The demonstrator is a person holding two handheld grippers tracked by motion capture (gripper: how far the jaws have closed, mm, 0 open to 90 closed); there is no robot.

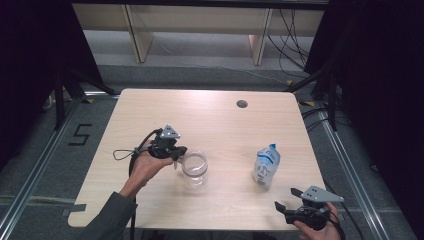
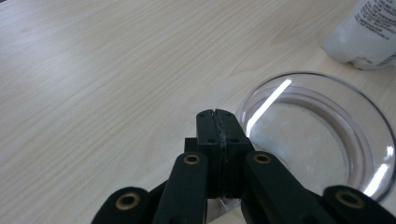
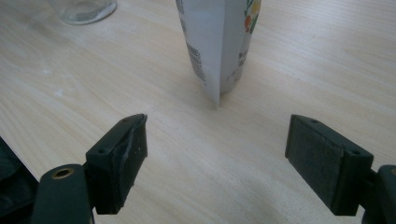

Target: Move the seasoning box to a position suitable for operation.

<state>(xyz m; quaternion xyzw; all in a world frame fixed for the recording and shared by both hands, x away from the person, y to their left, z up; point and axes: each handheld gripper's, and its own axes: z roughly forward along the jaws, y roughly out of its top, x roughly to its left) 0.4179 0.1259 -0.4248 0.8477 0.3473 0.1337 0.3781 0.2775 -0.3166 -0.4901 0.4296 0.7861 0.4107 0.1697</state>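
Note:
A clear glass jar [image 1: 194, 169] stands open-mouthed and empty at the table's left middle. My left gripper [image 1: 176, 161] sits just left of it, jaws shut tight with nothing visible between them. In the left gripper view, the shut tips [image 2: 215, 115] lie against the left edge of the jar's rim [image 2: 317, 140]. A white and blue pouch [image 1: 266, 166] stands upright to the right. My right gripper [image 1: 287, 198] is open near the front right corner. In the right gripper view its gap [image 3: 215, 154] faces the pouch [image 3: 219, 42], well short of it.
The light wooden table [image 1: 215, 120] has a round cable hole [image 1: 242, 104] at the back right. The jar [image 3: 81, 9] appears again at the top left of the right gripper view. Metal rails and cables run on the floor around the table.

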